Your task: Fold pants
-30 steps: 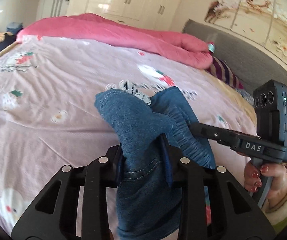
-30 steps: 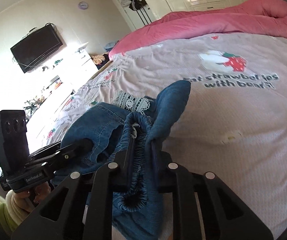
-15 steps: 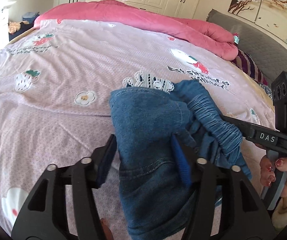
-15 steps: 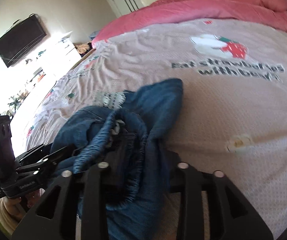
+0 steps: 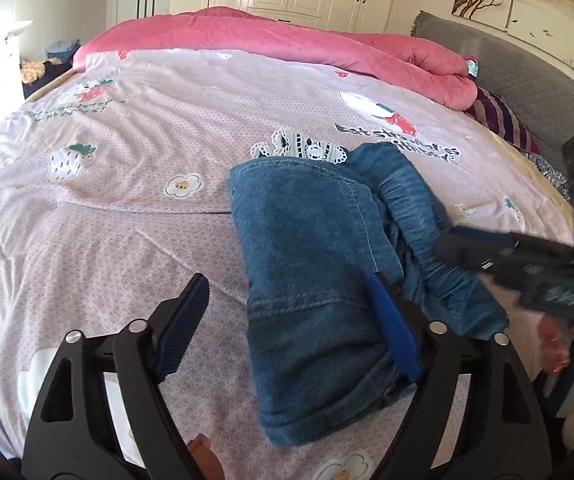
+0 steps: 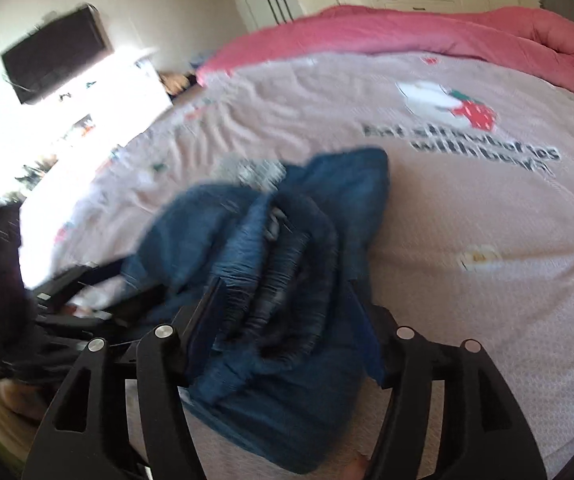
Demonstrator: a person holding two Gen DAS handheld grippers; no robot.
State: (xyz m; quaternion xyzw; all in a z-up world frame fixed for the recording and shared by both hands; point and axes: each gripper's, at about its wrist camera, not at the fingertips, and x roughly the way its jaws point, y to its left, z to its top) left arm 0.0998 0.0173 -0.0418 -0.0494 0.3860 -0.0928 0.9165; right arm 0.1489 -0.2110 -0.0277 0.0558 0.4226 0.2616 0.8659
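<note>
Pants: a blue denim pair [image 5: 311,248] with an elastic waistband [image 5: 419,216], lying bunched in a loose fold on the bed [image 5: 127,200], just in front of the white lace trim [image 5: 299,148] that shows at their far edge.

Left gripper [image 5: 287,320]: jaws released and standing wide; they have just been opening. The denim lies between them. The blue pad on the waistband side touches the cloth, the other pad is clear of it, over bare bedspread.

Right gripper [image 6: 283,308]: jaws parted and just been opening, with the gathered waistband between them. The view is blurred, so I cannot tell for sure whether the pads are clear of the cloth; it looks let go.

Step in hand: by my reading, laying the folded bundle down and letting go.

Fold quality: uneven. The waistband side, nearer the person's hand [image 5: 559,356], is rumpled and stands higher than the flat side.

Risk, snag: cloth touching a pad may ride along when the grippers pull back, dragging the top layer off the lace trim end and opening the fold.

Risk, spring-back: the elastic waistband is bunched; freed, it may unroll and leave the pile lopsided.

Risk, bedspread: the loose pink sheet is wrinkled beside the pants; a low jaw could catch it and shift the bundle.

Remedy: lift both grippers straight off before moving sideways.
</note>
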